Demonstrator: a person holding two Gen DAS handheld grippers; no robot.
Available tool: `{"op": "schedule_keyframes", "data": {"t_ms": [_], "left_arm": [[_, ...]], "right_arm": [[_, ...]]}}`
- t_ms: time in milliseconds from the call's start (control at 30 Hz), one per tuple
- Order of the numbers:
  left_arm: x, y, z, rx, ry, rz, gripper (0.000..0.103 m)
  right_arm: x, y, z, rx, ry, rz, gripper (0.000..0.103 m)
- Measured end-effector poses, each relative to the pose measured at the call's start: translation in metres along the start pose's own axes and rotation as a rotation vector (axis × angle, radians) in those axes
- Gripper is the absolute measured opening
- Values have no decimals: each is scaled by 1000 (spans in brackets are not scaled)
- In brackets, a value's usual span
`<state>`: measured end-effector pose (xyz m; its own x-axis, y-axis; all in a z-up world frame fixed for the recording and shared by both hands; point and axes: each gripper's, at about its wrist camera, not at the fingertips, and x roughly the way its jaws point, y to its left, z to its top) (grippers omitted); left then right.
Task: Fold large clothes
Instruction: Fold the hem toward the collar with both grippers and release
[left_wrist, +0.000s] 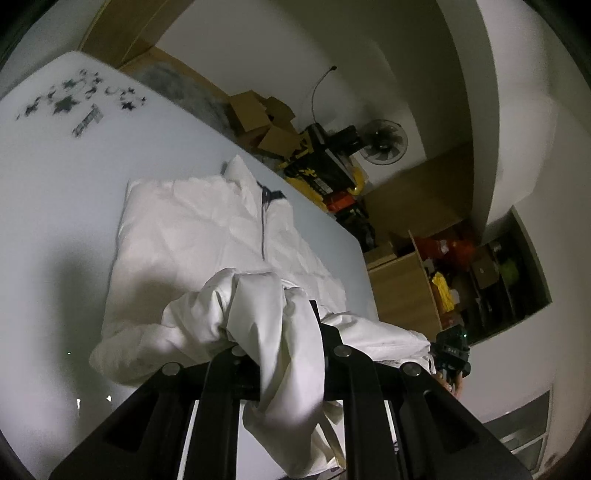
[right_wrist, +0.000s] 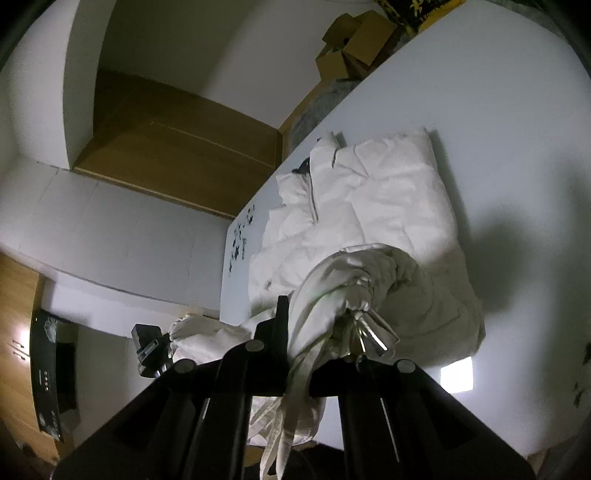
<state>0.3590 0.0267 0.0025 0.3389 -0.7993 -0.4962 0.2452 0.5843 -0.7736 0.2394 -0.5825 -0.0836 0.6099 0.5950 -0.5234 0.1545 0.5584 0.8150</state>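
Gripping white jacket (left_wrist: 192, 221): left gripper (left_wrist: 273, 332); right gripper (right_wrist: 317, 325).

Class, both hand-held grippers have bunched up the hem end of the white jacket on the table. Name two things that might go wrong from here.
1. The left hand-held gripper and right hand-held gripper pinch thick wads of the white jacket; cloth may slip out, leaving a crooked fold.
2. The jacket lies near the table edge, so dragging might pull it off.
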Motion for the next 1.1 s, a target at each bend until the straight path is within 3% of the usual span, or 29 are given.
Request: {"op": "schedule_keyframes", "data": {"t_ms": [233,400,667,867,933,967,1033,1067,1100], "left_arm": [[50,-8,73,5,2,103,12],[107,19,111,-39,28,187,12],[198,92,148,-177,85,301,12],[240,118,164,-146,80,355,14],[249,127,165,-148,83,336,16],[251,133,166,-161,82,311,16],[247,146,168,-229,88,238,20],[243,149,170,-259,85,200,29],[238,151,172,-282,80,166,52]], "right_arm": [[30,6,70,53,-9,-44,5],[73,-22,116,150,12,-86,5],[146,-80,166,269,42,-146,5],[179,-115,194,286,-3,-132,10],[185,-124,196,292,-29,-110,14],[187,-128,196,312,-39,-90,19],[182,-135,196,347,-76,-7,37],[175,-135,196,357,-101,51,58],[166,-134,197,369,-126,101,75]]}}
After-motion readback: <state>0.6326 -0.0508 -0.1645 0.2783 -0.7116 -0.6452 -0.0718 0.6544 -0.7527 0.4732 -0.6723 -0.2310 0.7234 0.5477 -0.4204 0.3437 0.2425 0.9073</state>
